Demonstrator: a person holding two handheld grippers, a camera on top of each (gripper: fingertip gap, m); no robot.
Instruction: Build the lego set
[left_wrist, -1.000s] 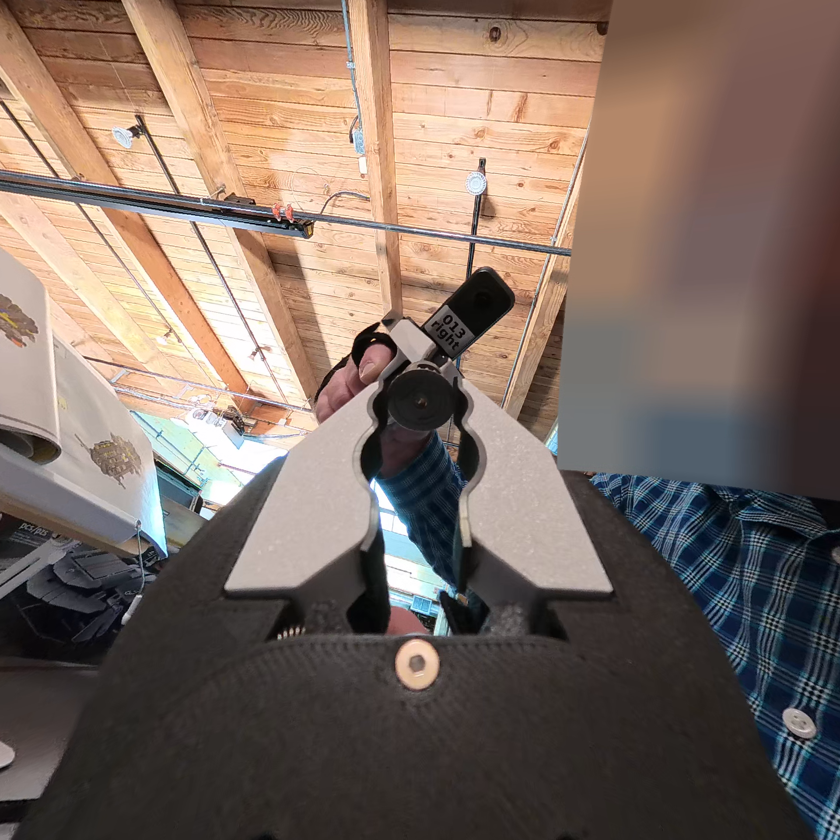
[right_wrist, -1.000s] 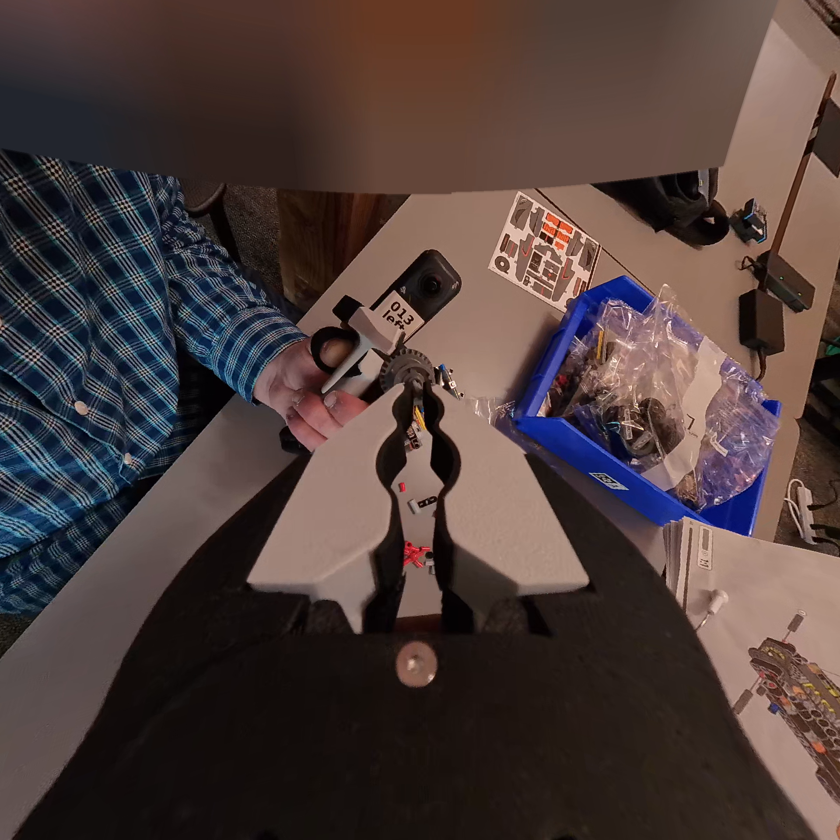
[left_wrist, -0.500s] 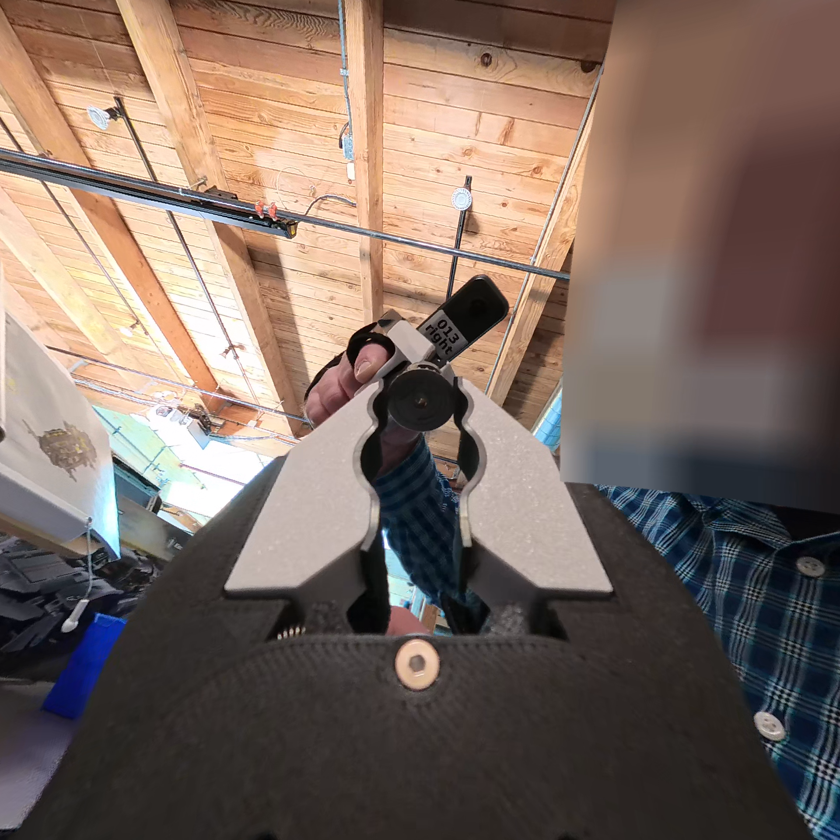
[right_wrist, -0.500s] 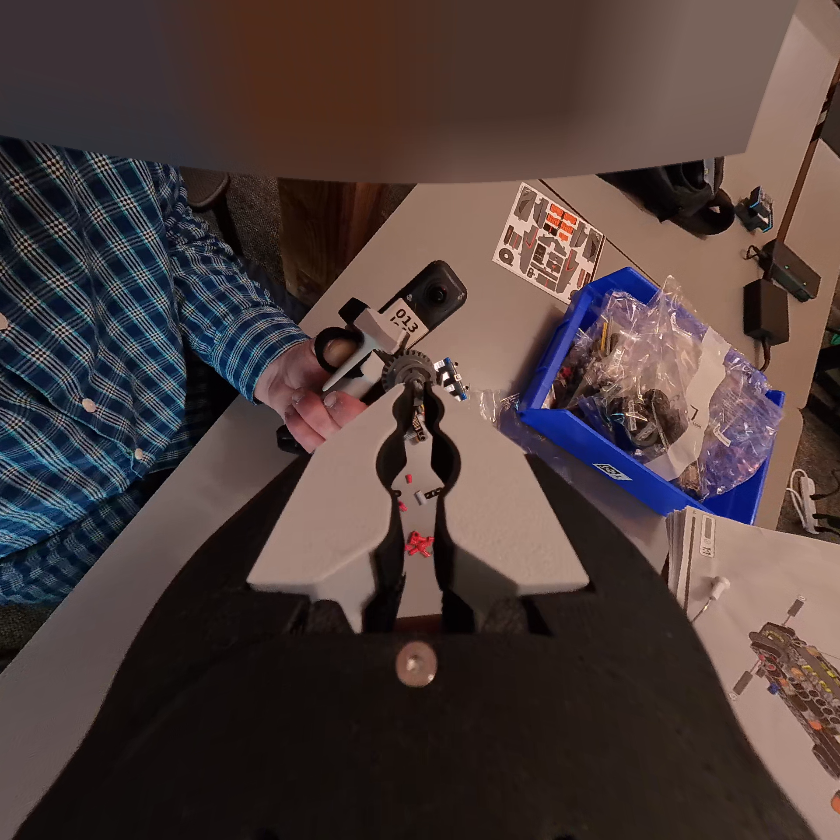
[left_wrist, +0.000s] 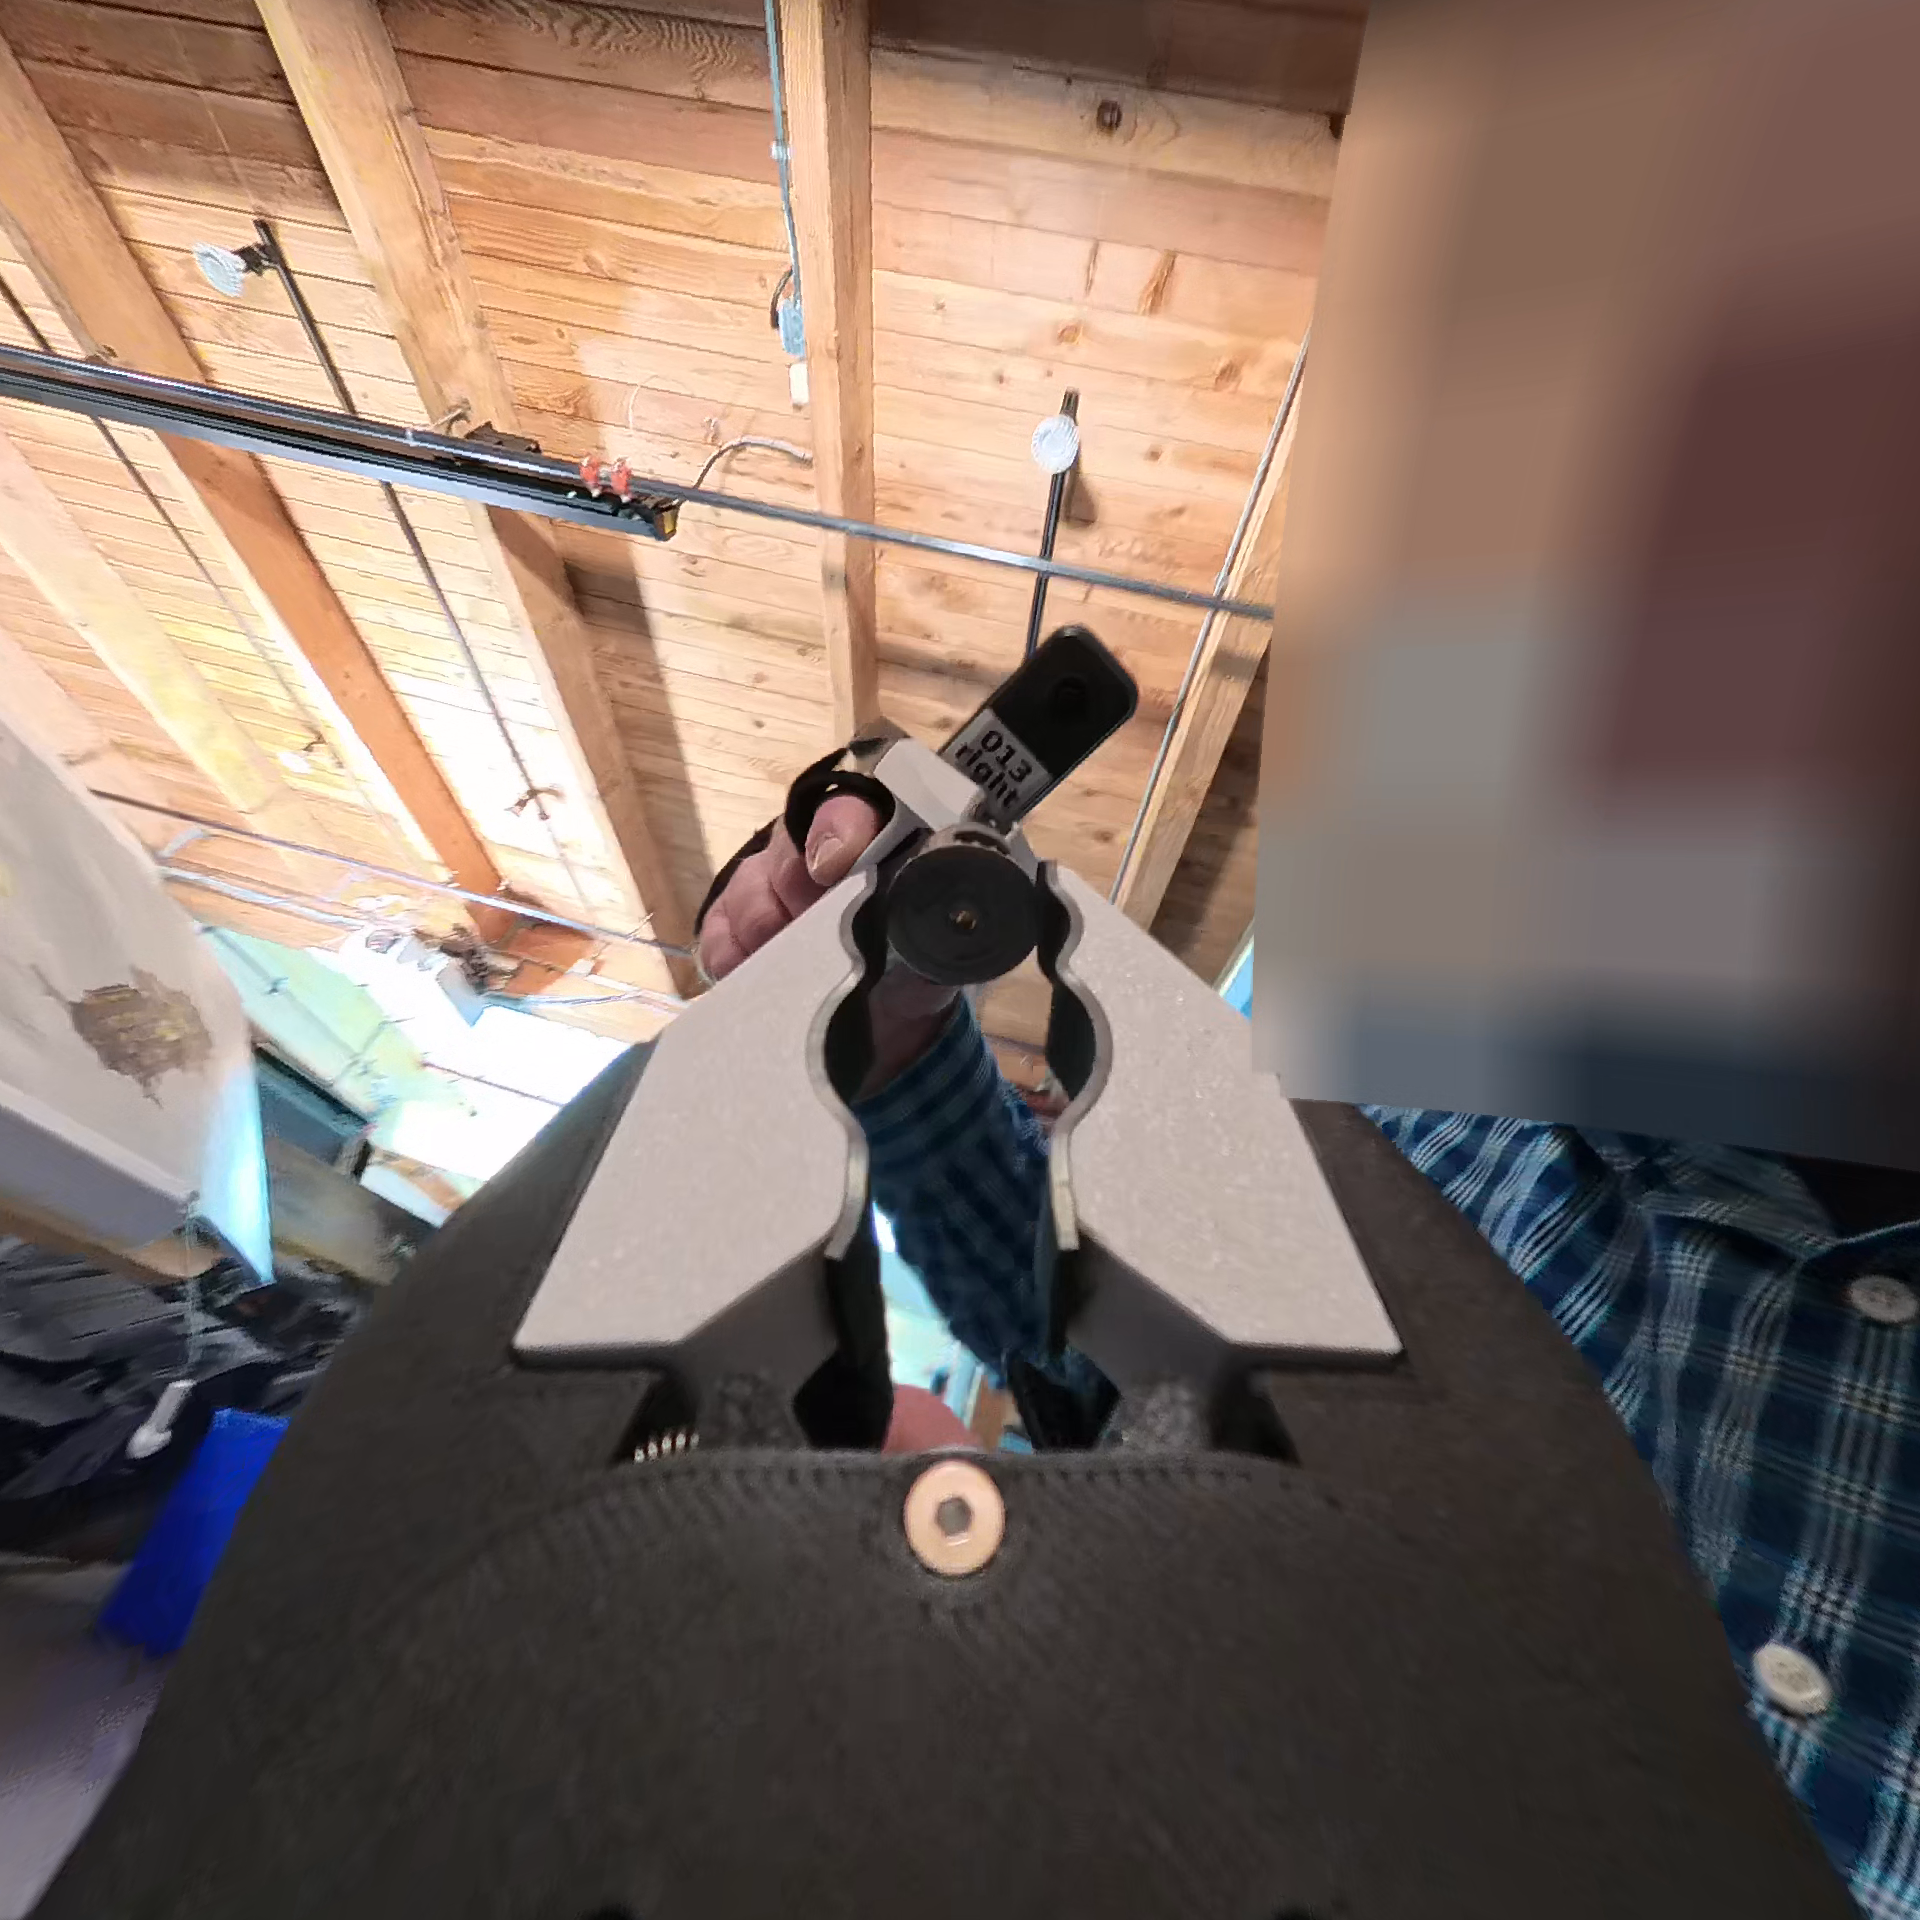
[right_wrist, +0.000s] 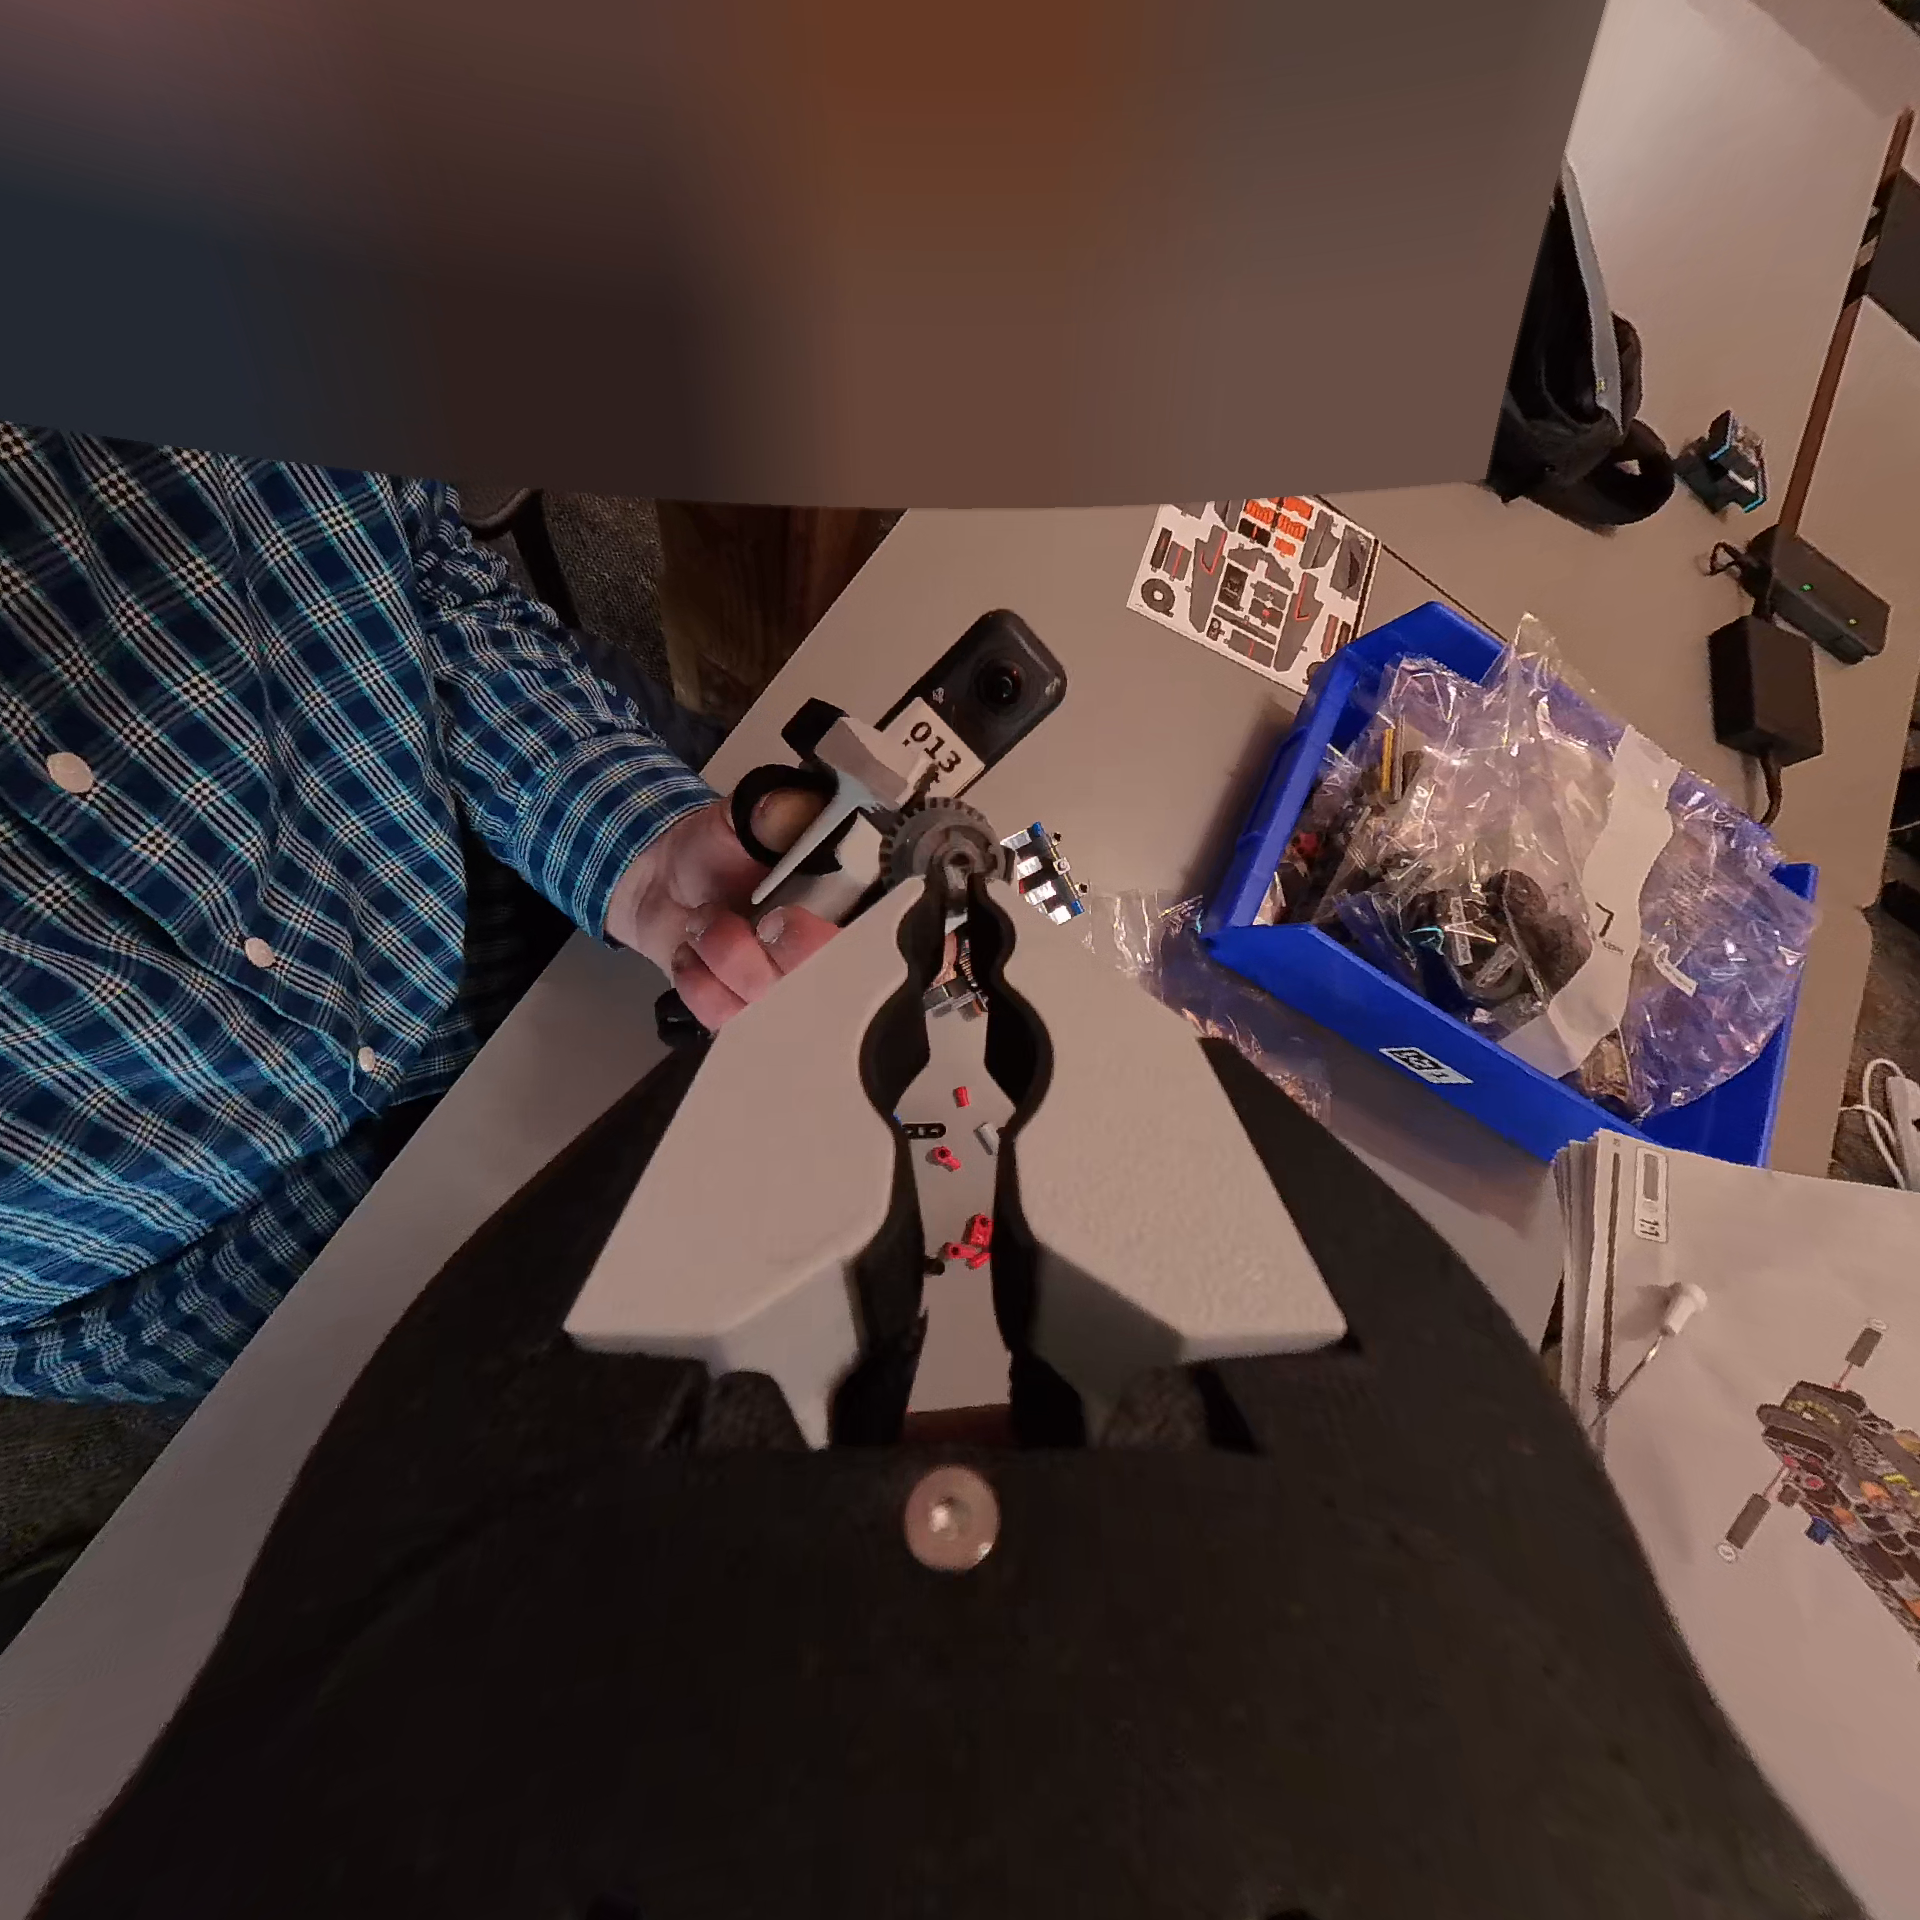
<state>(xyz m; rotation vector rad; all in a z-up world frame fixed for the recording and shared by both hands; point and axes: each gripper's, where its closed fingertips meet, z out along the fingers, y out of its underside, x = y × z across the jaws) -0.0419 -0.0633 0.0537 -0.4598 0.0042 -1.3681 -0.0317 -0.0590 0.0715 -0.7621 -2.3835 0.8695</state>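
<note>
Wooden planks and beams fill the ceiling (left_wrist: 623, 312) above the left tongs (left_wrist: 961, 914), which point upward, while the right wrist view looks down on a grey counter (right_wrist: 1039, 644).

Both tongs meet on one small lego assembly held up in the air between them. The left tongs pinch a black round piece (left_wrist: 961, 920) at their tips, seen end-on with a small brass-coloured centre. From the other side, the right tongs (right_wrist: 956, 883) are nearly pressed together on the same assembly, gripping a grey toothed gear (right_wrist: 940, 847) at their tips; small white and blue parts (right_wrist: 1044, 883) show just to the right of the gear, though whether they join it I cannot tell.

A hand (right_wrist: 717, 914) in a blue plaid sleeve holds the left tongs' handle, with a finger through a black ring. In the left wrist view, the other hand (left_wrist: 779, 894) holds the right tongs' handle the same way.

On the counter below, tiny loose red pieces (right_wrist: 971, 1236) and a few grey and black ones lie scattered, visible through the gap of the right tongs. A blue bin (right_wrist: 1351, 987) stuffed with clear plastic bags (right_wrist: 1558, 831) of parts stands to the right. A sticker sheet (right_wrist: 1252, 587) lies beyond the bin, and an open instruction booklet (right_wrist: 1745, 1351) lies on the near side of it.
</note>
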